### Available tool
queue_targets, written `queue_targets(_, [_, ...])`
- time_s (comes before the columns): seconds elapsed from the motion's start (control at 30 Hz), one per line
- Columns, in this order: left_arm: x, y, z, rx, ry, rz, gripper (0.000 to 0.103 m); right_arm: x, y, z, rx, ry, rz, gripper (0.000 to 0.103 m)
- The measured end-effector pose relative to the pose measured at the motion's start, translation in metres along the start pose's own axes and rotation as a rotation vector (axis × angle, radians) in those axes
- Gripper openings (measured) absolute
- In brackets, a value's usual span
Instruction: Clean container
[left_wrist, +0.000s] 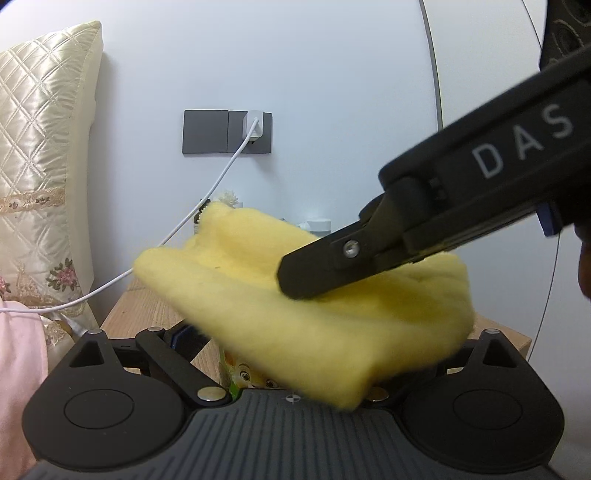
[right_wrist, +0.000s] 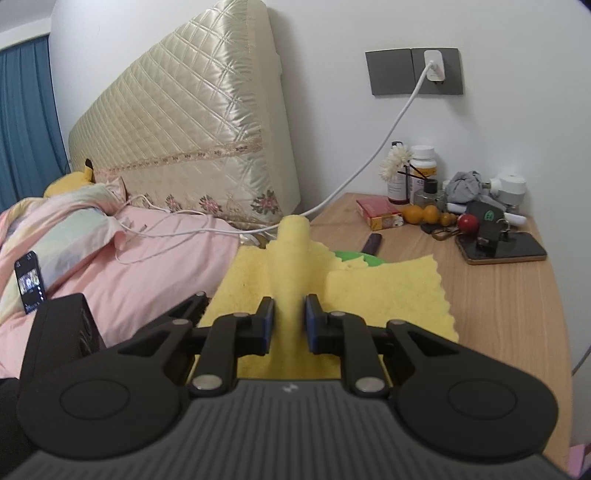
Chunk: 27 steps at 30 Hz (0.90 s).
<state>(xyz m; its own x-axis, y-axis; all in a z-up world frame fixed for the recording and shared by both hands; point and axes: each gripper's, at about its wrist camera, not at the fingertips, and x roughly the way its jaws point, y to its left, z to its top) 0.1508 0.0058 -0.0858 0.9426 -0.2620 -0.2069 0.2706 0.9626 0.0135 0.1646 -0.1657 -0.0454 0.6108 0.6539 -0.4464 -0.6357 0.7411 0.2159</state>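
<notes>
A yellow cloth (right_wrist: 388, 295) hangs from my right gripper (right_wrist: 289, 325), which is shut on a fold of it above the wooden bedside table (right_wrist: 498, 314). In the left wrist view the same cloth (left_wrist: 295, 302) fills the middle, with the right gripper (left_wrist: 317, 273) pinching it from the right. Under the cloth a container with a cartoon print (left_wrist: 243, 373) shows between the left gripper's fingers (left_wrist: 184, 339); only a small part is visible. A green edge (right_wrist: 369, 258) peeks out past the cloth in the right wrist view. The cloth hides the left gripper's right finger and its grip.
Bottles, a white flower, a red box (right_wrist: 380, 214), oranges, keys and a phone (right_wrist: 502, 251) crowd the table's back right. A bed with pink bedding (right_wrist: 147, 266) and a quilted headboard lies to the left. A white charger cable (right_wrist: 369, 158) runs from the wall socket.
</notes>
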Motion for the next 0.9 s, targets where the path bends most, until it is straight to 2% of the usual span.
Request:
queue_targets(0.13, [0.006,0.011,0.004,0.0,0.001,-0.001,0.096,0.008,-0.014,0.006,-0.01,0.008,-0.058,0.019])
queue_targets(0.37, [0.017,0.027,0.007,0.019,-0.001,-0.001,0.096,0.033,-0.023,0.012,0.012,-0.028,-0.069,0.02])
queue_targets(0.47, [0.019,0.021,0.005,0.022,-0.005,0.002,0.096,0.038,-0.015,0.008,0.007,-0.049,-0.03,0.021])
queue_targets(0.63, [0.027,0.034,0.01,0.042,-0.002,0.001,0.097,0.032,-0.014,-0.005,0.015,-0.092,0.031,0.02])
queue_targets(0.8, [0.023,0.052,0.017,0.051,-0.013,0.001,0.099,0.032,-0.037,-0.012,0.143,-0.148,0.105,0.017])
queue_targets(0.9, [0.013,0.066,0.025,0.018,-0.019,0.004,0.1,0.028,-0.052,-0.019,0.23,-0.226,0.135,0.018])
